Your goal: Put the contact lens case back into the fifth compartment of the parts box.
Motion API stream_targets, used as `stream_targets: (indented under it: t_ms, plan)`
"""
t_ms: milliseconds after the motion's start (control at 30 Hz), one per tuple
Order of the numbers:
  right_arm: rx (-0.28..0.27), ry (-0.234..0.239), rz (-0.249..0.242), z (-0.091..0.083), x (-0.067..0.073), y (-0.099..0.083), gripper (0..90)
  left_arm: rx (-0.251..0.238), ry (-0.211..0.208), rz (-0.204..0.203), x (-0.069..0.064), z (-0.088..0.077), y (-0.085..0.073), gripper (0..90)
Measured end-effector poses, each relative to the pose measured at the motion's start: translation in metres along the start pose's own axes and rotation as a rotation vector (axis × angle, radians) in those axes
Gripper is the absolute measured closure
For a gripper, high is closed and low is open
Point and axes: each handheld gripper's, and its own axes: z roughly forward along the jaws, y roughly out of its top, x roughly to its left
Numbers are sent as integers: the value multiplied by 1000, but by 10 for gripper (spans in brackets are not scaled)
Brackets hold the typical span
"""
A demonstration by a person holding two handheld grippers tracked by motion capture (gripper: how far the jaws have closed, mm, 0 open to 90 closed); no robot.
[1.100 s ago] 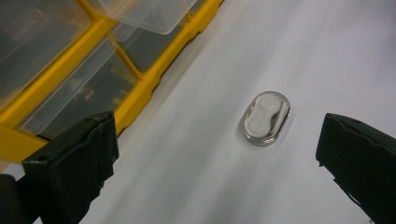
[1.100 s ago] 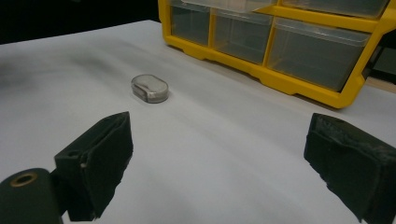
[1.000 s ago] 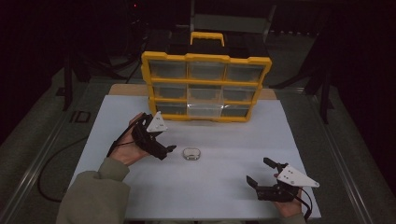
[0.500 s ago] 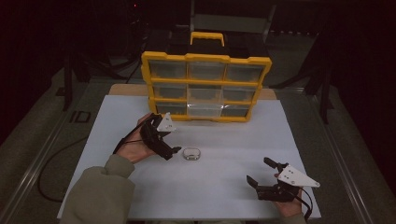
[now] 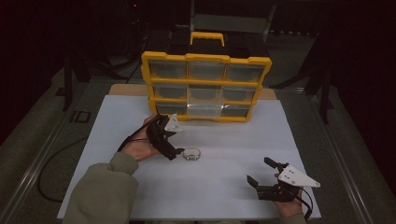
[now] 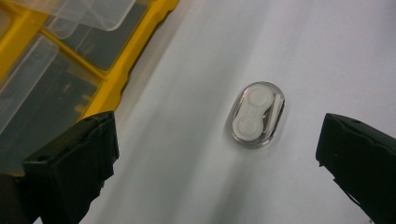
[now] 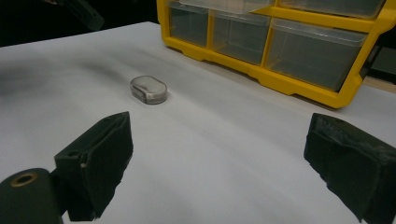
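My left gripper [image 5: 173, 150] hangs wide open, holding nothing, just left of the case [image 5: 191, 153] at frame centre — right gripper [image 5: 260, 174], lower right, also open, empty.

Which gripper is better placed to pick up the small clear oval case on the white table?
Left. The left gripper hovers beside the small clear oval case, jaws open; the right gripper sits farther off.

Left claw [image 5: 175, 151] tilted down, jaws wide apart, right claw [image 5: 260, 171] low, jaws spread
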Motion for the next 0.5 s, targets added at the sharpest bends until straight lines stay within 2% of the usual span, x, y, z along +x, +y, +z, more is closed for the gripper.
stream_targets:
  t_ms: [500]
  plan:
    - [-1, 0, 1, 0, 0, 0, 80, 36, -47, 9, 0, 18, 5, 0]
